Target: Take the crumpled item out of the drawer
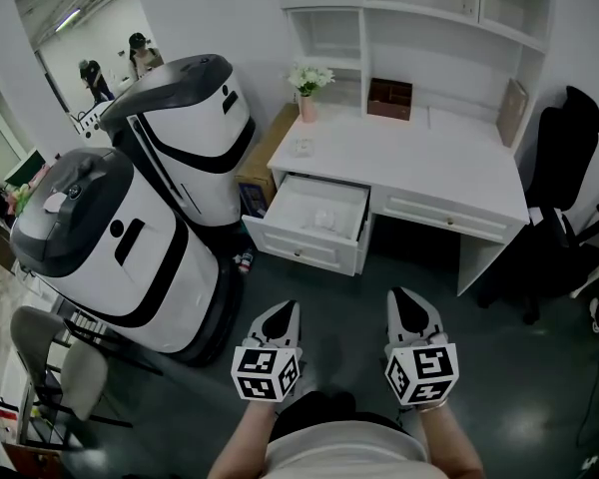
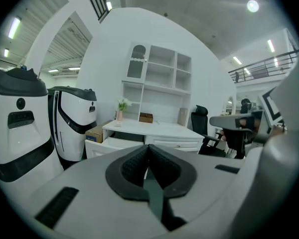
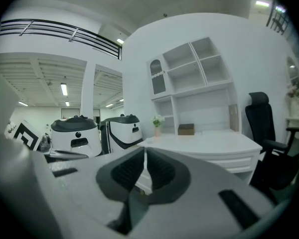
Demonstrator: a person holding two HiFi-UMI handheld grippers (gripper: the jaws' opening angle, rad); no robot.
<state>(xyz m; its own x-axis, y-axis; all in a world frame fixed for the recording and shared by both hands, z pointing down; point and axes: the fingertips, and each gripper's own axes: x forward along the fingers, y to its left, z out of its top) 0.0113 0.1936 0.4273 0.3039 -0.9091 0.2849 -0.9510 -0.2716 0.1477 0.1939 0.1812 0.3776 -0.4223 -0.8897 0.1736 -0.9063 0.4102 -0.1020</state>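
Two grippers hang side by side at the near edge of the head view, both aimed toward the white desk (image 1: 429,158) on the far side. The left gripper (image 1: 280,315) has its jaws pressed together with nothing between them. The right gripper (image 1: 407,305) has its jaws closed as well, but for a hairline slit, and it too holds nothing. Both are well apart from the desk, with bare dark floor between.

The left drawer (image 1: 301,250) of the desk is pulled out toward the near side. The crumpled item (image 1: 325,218) lies on the drawer's pale bottom, toward its right half; it looks like a small white wad, though it is too small to tell what it is made of.

On the desk top stand a vase of flowers (image 1: 307,93) at the far left and a brown box (image 1: 389,99) near the middle. Two large white-and-black machines (image 1: 120,238) stand to the left of the desk, and a black chair (image 1: 564,173) to its right.
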